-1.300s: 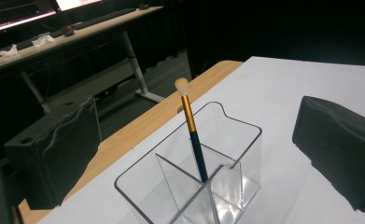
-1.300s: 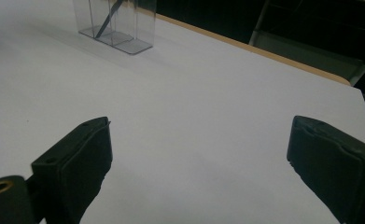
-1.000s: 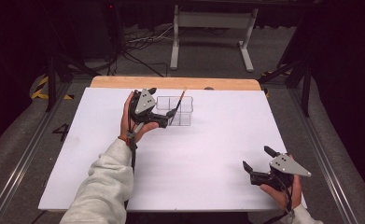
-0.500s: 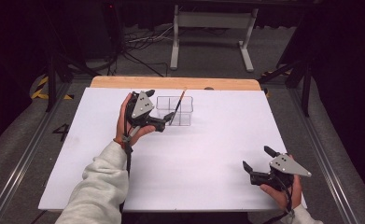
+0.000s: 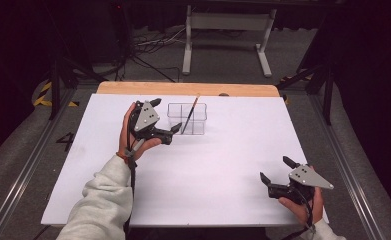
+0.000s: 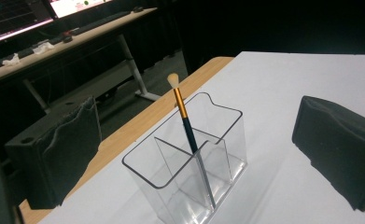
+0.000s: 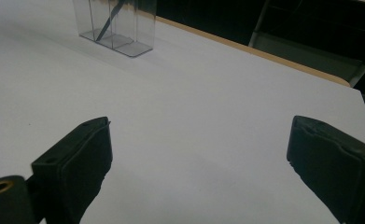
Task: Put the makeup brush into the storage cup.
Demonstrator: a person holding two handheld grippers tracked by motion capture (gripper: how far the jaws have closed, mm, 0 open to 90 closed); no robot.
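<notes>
The jaws of the left gripper stand wide apart and hold nothing. In the left gripper view they frame a clear plastic organizer, which stands between them but does not touch them. In the high view this gripper is just beside the left wall of the organizer.

Inside the organizer there is 1 makeup brush. It has a black handle, a gold ferrule and pale bristles. It stands with the bristles up and leans on the divider; its lower end seems to be in the farther compartment, but through the clear walls I cannot tell this for sure. The nearer compartment looks empty.

The jaws of the right gripper are also wide apart and empty. This gripper rests near the front right corner of the desk, well apart from the organizer, with bare white surface before it.

The desk carries no other loose thing. My judgement is that the placing of the brush into the organizer is already done, and the only step left is to draw the left gripper away without touching the container.
</notes>
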